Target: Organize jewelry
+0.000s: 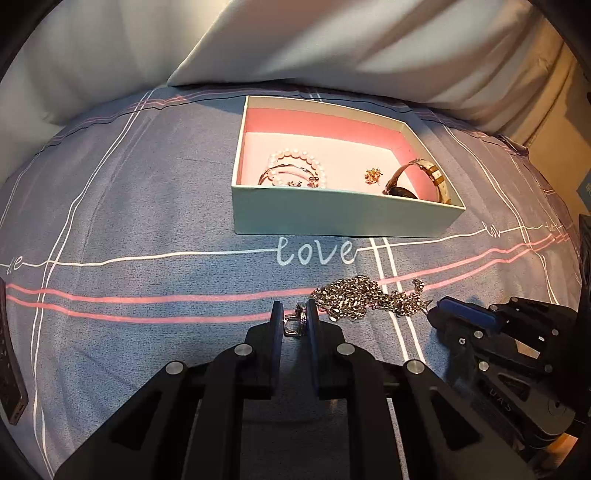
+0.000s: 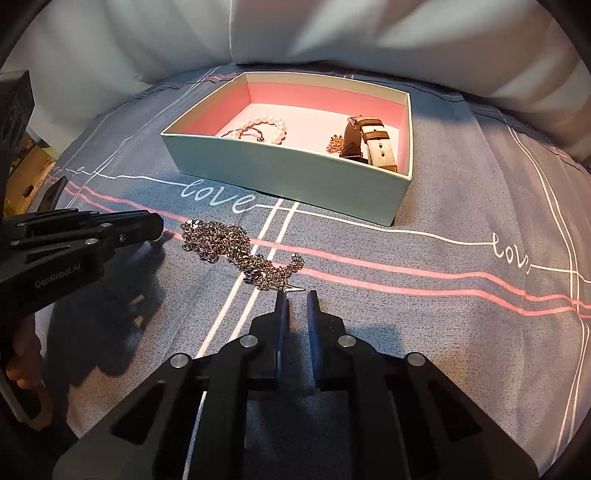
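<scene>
A silver chain necklace (image 1: 362,299) (image 2: 229,243) lies bunched on the grey bedspread in front of a pale green box (image 1: 332,218) (image 2: 288,173). My left gripper (image 1: 294,308) (image 2: 159,230) is shut on the silver clasp piece (image 1: 295,323) at the chain's left end. My right gripper (image 2: 297,297) (image 1: 437,310) is shut at the chain's right end. A small pointed silver tip (image 2: 295,288) lies just at its fingertips, and I cannot tell if it is pinched. The pink-lined box holds a pearl bracelet (image 1: 295,162) (image 2: 266,123), a watch (image 1: 417,181) (image 2: 365,136) and a small gold piece (image 1: 372,176) (image 2: 335,142).
White pillows (image 1: 332,44) (image 2: 369,33) lie behind the box. A black strap-like object (image 1: 9,350) sits at the left edge. A person's hand (image 2: 22,354) holds the left gripper's handle. The bedspread (image 2: 461,295) stretches flat to the right.
</scene>
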Demonstrator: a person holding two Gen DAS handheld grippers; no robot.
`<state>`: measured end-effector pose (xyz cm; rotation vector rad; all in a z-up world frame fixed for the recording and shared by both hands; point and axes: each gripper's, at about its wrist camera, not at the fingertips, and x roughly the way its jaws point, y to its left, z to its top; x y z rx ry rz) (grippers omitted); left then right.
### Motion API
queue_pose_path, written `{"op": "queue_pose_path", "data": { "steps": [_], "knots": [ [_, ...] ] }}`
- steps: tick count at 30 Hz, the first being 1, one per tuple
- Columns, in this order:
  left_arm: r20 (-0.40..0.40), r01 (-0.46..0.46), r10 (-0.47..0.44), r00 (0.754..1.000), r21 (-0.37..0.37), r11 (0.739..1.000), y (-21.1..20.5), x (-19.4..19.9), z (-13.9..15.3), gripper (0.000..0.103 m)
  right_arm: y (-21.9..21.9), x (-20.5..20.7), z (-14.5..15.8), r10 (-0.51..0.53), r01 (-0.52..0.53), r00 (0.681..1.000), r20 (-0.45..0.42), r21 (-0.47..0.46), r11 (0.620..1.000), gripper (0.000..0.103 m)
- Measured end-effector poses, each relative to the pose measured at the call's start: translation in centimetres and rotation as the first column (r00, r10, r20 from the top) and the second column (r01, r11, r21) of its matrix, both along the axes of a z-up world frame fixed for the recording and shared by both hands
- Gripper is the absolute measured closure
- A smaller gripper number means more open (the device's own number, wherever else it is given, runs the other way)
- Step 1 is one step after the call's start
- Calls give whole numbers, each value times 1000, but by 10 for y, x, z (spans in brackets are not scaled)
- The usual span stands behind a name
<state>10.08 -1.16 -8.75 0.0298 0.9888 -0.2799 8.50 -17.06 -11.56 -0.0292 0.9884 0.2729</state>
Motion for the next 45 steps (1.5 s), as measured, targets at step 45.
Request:
{"op": "queue_pose_path", "data": {
  "steps": [45],
  "knots": [
    [71, -65, 70, 995, -69, 995, -24, 110, 69, 66, 9, 110, 61, -31, 37, 994, 105, -49, 998, 87]
  ]
}}
